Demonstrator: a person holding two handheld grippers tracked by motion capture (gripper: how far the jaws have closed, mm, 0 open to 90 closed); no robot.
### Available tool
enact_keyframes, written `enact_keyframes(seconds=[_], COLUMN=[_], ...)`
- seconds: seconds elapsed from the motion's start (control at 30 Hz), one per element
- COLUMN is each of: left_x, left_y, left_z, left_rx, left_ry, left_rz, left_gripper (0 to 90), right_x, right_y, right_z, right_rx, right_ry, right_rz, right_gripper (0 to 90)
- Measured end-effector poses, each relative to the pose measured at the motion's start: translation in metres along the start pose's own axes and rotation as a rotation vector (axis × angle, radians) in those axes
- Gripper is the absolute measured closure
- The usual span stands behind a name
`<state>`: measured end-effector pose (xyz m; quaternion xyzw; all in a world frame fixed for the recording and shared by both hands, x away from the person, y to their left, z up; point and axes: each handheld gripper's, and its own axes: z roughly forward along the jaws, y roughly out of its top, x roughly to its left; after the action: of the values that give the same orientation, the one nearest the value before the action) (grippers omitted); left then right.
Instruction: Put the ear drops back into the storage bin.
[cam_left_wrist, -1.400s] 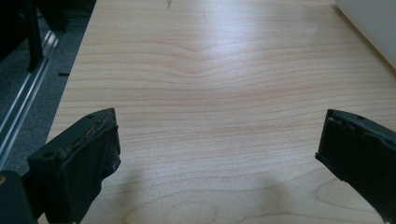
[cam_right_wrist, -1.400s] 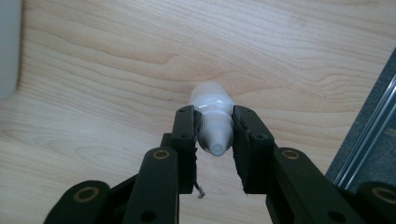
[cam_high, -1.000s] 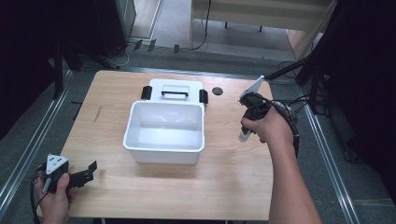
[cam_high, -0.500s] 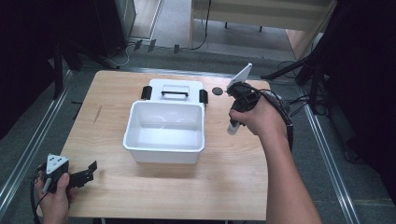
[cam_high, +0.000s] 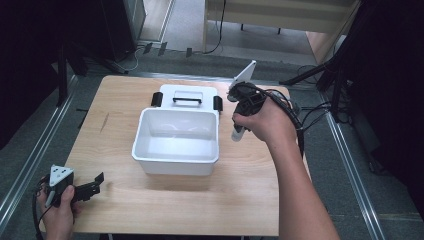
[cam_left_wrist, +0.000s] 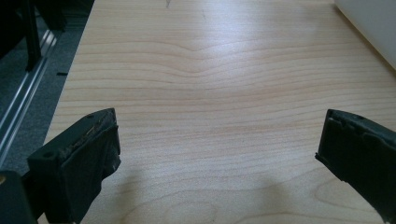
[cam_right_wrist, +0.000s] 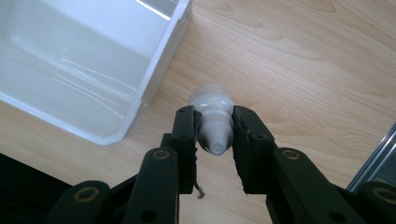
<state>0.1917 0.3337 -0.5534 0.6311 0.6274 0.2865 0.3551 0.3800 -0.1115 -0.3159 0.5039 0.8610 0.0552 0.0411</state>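
Each hand holds a black two-jaw gripper topped by a grey three-cornered plate: the left gripper (cam_high: 82, 190) at the near left, the right gripper (cam_high: 239, 125) at the far right, with a bundle of black cables trailing from it. In the right gripper view its arms show round brass-coloured pivot holes, and in the left gripper view the jaw pads look worn and ragged-edged. Both forearms are bare, with no sleeves.
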Motion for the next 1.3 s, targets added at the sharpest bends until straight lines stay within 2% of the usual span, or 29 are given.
enact_keyframes(seconds=[0.2, 0.37, 0.77, 1.03, 1.3], left_x=[0.0, 0.0, 0.0, 0.0, 0.0], left_y=[0.0, 0.0, 0.0, 0.0, 0.0], left_z=[0.0, 0.0, 0.0, 0.0, 0.0], left_rx=[0.0, 0.004, 0.002, 0.002, 0.001], left_ry=[0.0, -0.001, -0.001, -0.001, -0.001], left_rz=[0.0, 0.006, 0.007, 0.007, 0.007], left_gripper=[0.0, 0.0, 0.0, 0.0, 0.0], right_x=[0.01, 0.024, 0.044, 0.061, 0.072], right_y=[0.005, 0.009, 0.018, 0.022, 0.023], right_z=[-0.001, -0.004, -0.006, -0.004, 0.0], right_rx=[0.001, -0.002, 0.001, 0.005, 0.007], right_ry=[0.004, 0.001, 0.017, 0.023, 0.019], right_rz=[-0.019, -0.051, -0.082, -0.114, -0.144], right_gripper=[71.9, 71.9, 71.9, 71.8, 71.9])
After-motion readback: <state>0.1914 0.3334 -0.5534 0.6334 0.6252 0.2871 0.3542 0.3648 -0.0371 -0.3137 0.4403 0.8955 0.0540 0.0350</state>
